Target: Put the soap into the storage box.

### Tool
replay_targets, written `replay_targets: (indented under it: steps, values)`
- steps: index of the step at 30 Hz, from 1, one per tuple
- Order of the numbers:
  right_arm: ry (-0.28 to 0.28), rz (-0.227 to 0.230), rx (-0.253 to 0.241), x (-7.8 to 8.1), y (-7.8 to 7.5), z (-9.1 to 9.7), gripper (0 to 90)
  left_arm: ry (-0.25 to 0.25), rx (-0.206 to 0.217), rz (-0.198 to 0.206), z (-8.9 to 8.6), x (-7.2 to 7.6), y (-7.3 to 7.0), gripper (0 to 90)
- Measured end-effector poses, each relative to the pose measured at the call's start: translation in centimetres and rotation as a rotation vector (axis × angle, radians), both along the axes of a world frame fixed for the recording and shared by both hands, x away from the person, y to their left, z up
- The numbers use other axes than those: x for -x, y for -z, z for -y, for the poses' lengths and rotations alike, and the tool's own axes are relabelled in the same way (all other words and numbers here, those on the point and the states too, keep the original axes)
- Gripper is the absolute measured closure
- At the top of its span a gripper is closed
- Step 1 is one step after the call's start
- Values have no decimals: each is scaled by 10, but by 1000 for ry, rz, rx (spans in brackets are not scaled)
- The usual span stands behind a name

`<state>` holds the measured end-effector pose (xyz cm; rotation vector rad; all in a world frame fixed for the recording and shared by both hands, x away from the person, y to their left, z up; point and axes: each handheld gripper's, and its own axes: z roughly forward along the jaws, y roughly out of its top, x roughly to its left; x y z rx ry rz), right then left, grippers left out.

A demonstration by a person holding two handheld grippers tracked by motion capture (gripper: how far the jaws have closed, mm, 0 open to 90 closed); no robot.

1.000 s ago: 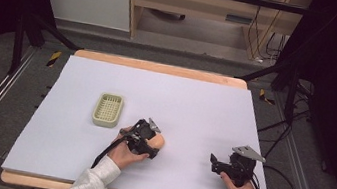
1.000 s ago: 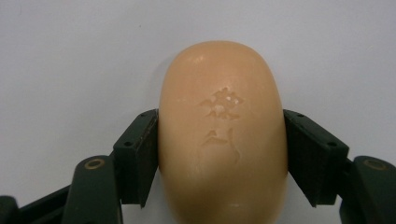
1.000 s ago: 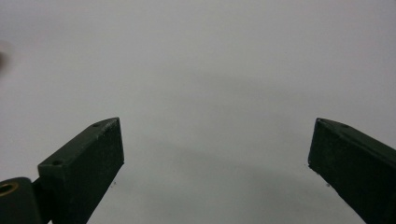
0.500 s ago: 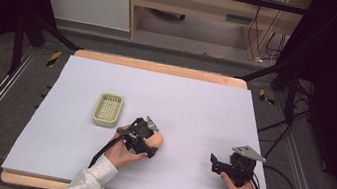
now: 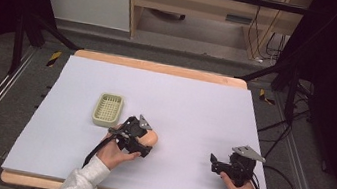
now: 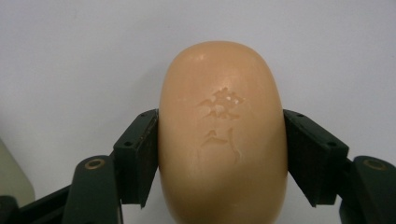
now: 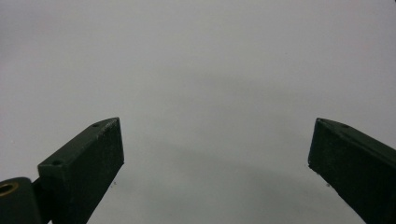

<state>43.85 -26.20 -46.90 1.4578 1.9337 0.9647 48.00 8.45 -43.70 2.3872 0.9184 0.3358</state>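
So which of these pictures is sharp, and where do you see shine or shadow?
Left gripper view: the bar of soap is sharp, its embossed marks legible, with small glints near them and shade along its lower edge. Right gripper view: the fingers look soft-edged, and a faint shadow lies on the white surface between them. High view: the table is evenly lit, the room around it dark.

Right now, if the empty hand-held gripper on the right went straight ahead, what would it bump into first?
Probably nothing: the right hand-held gripper points left over bare white table, jaws open; the soap seems off its line.
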Motion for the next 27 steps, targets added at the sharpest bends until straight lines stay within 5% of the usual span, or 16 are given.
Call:
replay_targets:
  steps: [27]
  values:
    - [-9, 2, 2, 2, 2, -2, 38, -88, 52, 22, -45, 4, -16, 319]
